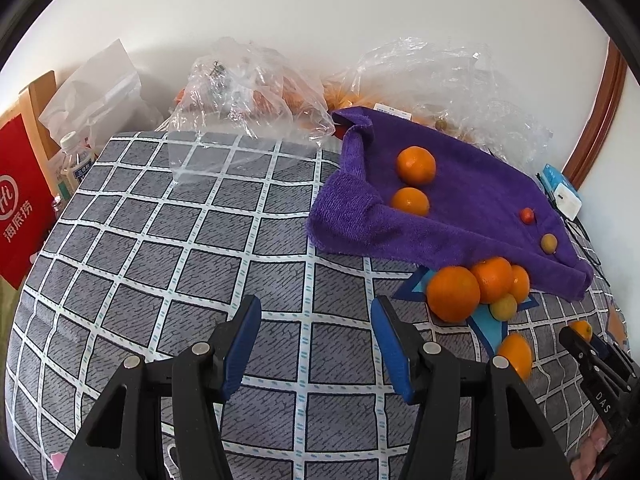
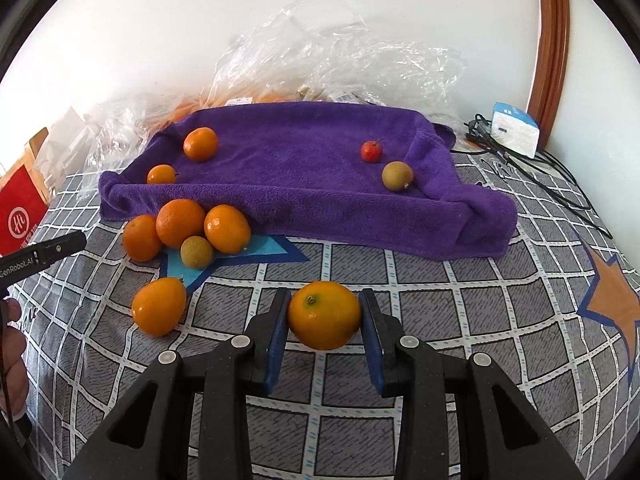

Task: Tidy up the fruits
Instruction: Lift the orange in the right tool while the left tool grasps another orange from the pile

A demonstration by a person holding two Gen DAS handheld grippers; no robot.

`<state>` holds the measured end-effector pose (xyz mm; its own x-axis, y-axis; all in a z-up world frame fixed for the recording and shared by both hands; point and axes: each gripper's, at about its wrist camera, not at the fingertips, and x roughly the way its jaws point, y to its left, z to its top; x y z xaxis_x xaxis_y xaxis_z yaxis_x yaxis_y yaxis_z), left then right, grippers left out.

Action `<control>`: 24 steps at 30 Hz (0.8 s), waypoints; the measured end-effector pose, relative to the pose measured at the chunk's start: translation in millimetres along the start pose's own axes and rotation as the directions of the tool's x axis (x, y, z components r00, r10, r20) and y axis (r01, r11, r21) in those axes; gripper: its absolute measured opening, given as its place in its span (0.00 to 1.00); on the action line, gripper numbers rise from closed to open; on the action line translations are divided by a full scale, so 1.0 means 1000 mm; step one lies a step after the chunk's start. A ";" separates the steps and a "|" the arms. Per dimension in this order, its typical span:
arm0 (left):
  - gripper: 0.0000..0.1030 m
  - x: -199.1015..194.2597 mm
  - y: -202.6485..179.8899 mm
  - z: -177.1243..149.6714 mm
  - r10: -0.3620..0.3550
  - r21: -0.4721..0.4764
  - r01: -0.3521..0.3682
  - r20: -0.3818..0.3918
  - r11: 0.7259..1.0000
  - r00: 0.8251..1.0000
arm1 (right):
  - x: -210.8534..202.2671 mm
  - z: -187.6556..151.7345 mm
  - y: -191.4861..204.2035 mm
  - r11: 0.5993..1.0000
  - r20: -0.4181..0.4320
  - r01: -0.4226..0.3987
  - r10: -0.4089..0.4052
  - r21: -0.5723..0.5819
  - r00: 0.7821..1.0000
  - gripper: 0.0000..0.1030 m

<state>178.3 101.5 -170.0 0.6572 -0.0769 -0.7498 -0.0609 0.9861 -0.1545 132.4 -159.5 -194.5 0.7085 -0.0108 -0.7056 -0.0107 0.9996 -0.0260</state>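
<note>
1. The right gripper [image 2: 324,316] is clamped on an orange [image 2: 324,315]; both blue pads press its sides, just above the checked bedspread [image 2: 460,320]. Whether the fruit's underside rests on the fabric cannot be told.
2. The left gripper [image 1: 316,340] stands with its jaws wide apart and nothing between them, over bare bedspread [image 1: 160,240]. In the right wrist view only a dark edge of its body shows at the left border, beside part of a hand [image 2: 12,360] cut off by the frame.
3. A loose orange [image 2: 159,306] lies alone on the bedspread, left of the held one and apart from it.
4. Beyond it, a cluster of oranges [image 2: 180,222] lies against the front fold of the purple towel [image 2: 288,168], with a small yellowish-brown fruit [image 2: 196,252] touching them. The orange at the cluster's left is partly hidden behind its neighbour.
5. On the towel: two oranges [image 2: 200,144] at its left end, a small red fruit [image 2: 371,151] and a brownish fruit [image 2: 397,176] at its right end, well apart from the oranges.
6. Behind the towel, crumpled clear plastic bags [image 2: 340,56] lie against the wall; orange shapes show through, too blurred to count.
7. Far right: a white and blue box [image 2: 514,128] and black cables [image 2: 520,164]. Far left: a red bag [image 1: 20,200], cut off by the lens edge.
</note>
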 end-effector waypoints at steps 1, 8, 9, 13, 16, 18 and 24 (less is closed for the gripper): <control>0.53 0.000 0.000 0.000 -0.005 0.000 0.005 -0.001 1.000 1.000 | -0.001 0.000 -0.001 1.000 0.002 0.000 0.000 0.002 1.000 0.33; 0.53 0.005 0.000 -0.001 -0.065 -0.022 0.064 -0.034 0.998 0.997 | -0.004 -0.001 -0.007 1.000 0.009 0.011 -0.011 -0.002 1.000 0.33; 0.53 0.004 -0.001 -0.002 -0.070 -0.017 0.070 -0.027 0.997 0.997 | -0.005 -0.001 -0.008 1.000 0.010 0.013 -0.013 -0.003 1.000 0.33; 0.53 -0.001 -0.010 -0.005 -0.084 0.029 0.084 0.001 0.996 0.996 | -0.006 -0.003 -0.014 1.000 0.010 0.012 -0.012 0.002 1.000 0.33; 0.53 -0.002 -0.020 -0.007 -0.093 0.072 0.093 0.005 0.993 0.996 | -0.006 -0.003 -0.018 1.000 0.015 0.020 -0.020 0.006 1.000 0.33; 0.53 -0.001 -0.025 -0.009 -0.093 0.099 0.093 -0.003 0.991 0.996 | -0.008 -0.003 -0.022 1.000 0.020 0.022 -0.022 0.014 1.000 0.33; 0.53 0.008 -0.024 -0.009 -0.063 0.076 0.066 -0.044 0.995 0.997 | -0.012 -0.004 -0.036 0.999 0.028 0.028 -0.029 0.037 0.999 0.33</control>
<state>178.3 76.1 -178.0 0.6262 -0.1449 -0.7661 0.0400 0.9873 -0.1539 121.3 -195.0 -187.9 0.7279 -0.0394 -0.6845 0.0352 0.9992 -0.0201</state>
